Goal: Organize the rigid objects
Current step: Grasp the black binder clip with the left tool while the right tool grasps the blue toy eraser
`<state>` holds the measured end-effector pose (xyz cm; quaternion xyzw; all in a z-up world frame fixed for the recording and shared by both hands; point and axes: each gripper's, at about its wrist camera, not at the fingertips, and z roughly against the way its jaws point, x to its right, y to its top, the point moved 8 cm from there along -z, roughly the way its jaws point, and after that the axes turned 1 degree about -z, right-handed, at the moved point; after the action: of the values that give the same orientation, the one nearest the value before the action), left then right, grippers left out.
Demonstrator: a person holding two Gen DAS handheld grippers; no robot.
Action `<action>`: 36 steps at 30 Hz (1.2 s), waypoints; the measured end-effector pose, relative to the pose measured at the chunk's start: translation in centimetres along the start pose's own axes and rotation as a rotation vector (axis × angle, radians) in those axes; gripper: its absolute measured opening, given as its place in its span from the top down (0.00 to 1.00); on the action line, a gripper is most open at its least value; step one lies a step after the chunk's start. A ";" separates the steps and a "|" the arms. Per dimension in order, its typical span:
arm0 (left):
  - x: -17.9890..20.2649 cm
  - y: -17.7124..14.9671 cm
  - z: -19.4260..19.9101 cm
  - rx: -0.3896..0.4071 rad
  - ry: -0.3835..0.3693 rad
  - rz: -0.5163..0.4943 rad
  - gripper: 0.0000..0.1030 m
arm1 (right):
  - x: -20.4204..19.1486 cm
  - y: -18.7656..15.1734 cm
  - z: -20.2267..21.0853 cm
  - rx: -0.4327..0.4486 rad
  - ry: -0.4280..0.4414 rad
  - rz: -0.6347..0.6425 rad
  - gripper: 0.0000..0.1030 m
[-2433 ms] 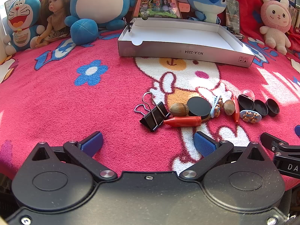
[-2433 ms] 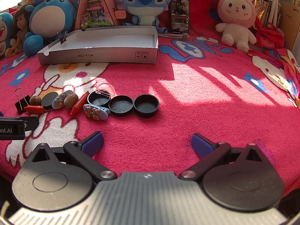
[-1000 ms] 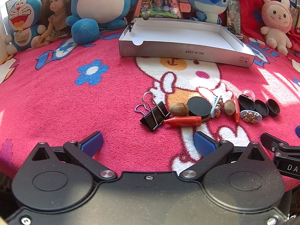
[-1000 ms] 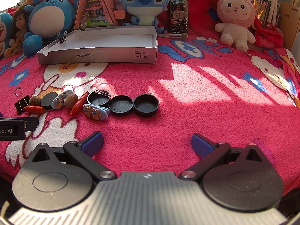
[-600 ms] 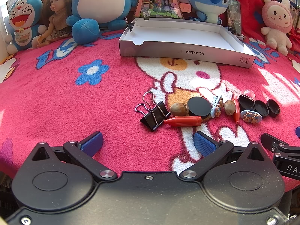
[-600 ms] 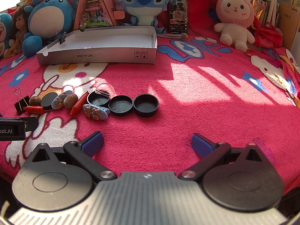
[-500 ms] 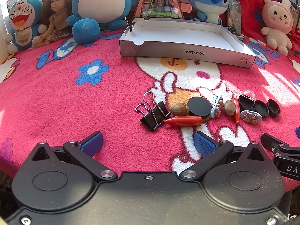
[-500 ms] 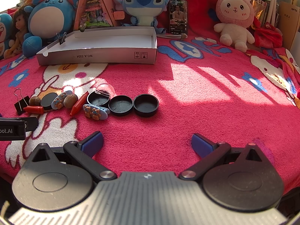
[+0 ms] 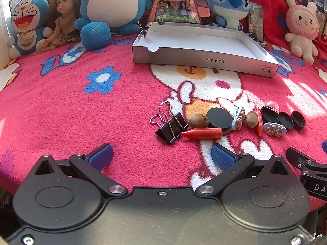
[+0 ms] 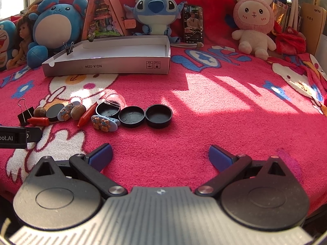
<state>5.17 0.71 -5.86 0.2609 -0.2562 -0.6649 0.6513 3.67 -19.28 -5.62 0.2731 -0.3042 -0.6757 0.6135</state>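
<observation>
a bed covered with a pink cartoon-print blanket [image 9: 61, 106] carries everything. toward the back lies a shallow white cardboard box [image 9: 204, 58], open side up. nearer, a loose row of small things rests on the blanket: a black binder clip [image 9: 171, 129], a red bullet-shaped piece [image 9: 201, 133] just beside it, two brown nuts [image 9: 197, 120], a black disc [image 9: 219, 118], two blue hair clips with little bears [image 10: 105, 123], a thin red crayon [image 10: 86, 114], and three black round lids [image 10: 159, 116] side by side, one with a clear dome [image 10: 114, 98] on it. plush toys [image 10: 254, 31] and a doll [image 9: 61, 20] sit along the far edge.
</observation>
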 end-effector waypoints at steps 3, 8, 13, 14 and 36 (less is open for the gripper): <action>-0.1 0.1 0.1 0.001 -0.003 0.011 0.00 | 0.0 -0.1 0.0 0.012 0.002 0.004 0.00; -0.2 0.5 0.9 0.029 -0.012 0.040 0.25 | -0.1 -0.2 0.0 0.037 0.002 0.005 0.00; -0.5 1.1 1.8 0.079 0.007 0.033 0.57 | -0.2 0.2 0.7 0.052 0.030 -0.042 0.00; -0.7 1.2 1.9 0.087 0.015 0.037 0.59 | -0.5 0.3 0.9 0.060 0.049 -0.049 0.01; -3.2 1.6 2.2 0.156 0.139 -0.006 0.61 | -4.4 1.3 0.8 0.061 0.127 -0.085 0.33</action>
<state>4.90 3.84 -3.14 0.3569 -0.2605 -0.6251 0.6434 4.38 -14.89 -4.17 0.3466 -0.2733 -0.6729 0.5936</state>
